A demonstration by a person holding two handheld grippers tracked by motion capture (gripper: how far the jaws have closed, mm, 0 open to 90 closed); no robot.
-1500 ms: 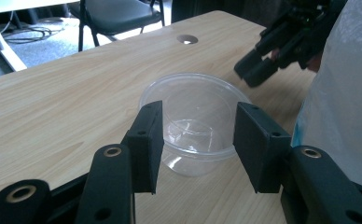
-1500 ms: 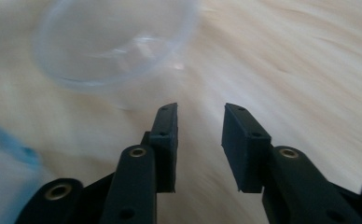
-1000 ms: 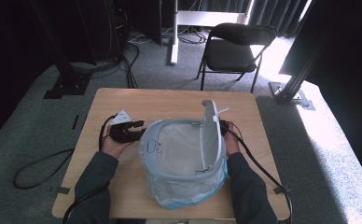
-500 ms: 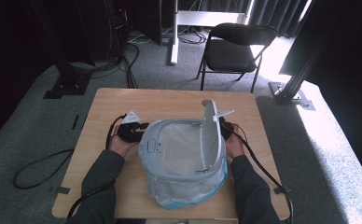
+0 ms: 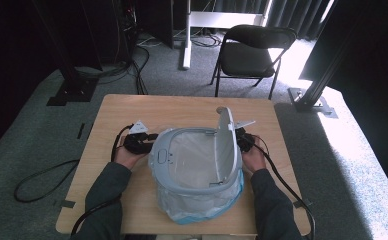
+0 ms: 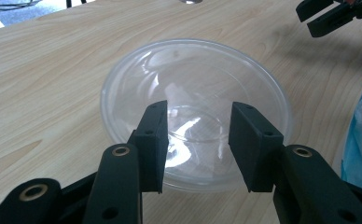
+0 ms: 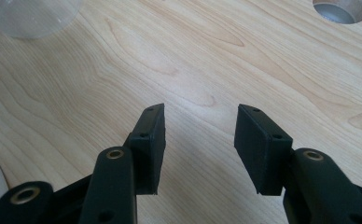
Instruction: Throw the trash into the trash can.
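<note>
A clear plastic bowl (image 6: 195,109) sits upright on the wooden worktop (image 6: 53,70), directly ahead of the left gripper (image 6: 198,135). Its near rim lies just beyond and below the tips of the two black jaws. The jaws have just been closing in and now stand open, with the bowl's near wall showing in the gap between them; the pads do not press on it. Being round, the bowl has no long axis, so what counts is that its rim runs crosswise to the jaws: one jaw would have to pass inside the wall and the other outside for a pinch, and I judge a short push forward and down would bring that about.

The right gripper (image 7: 200,140) hovers over bare worktop with its jaws apart and nothing between them; the bowl's edge (image 7: 30,16) lies well off at the far left corner of its view. The left hand is clearly the nearer.

From above, a lidded bin lined with a bag (image 5: 197,170) stands between the two hands, its lid (image 5: 228,145) swung up.
</note>
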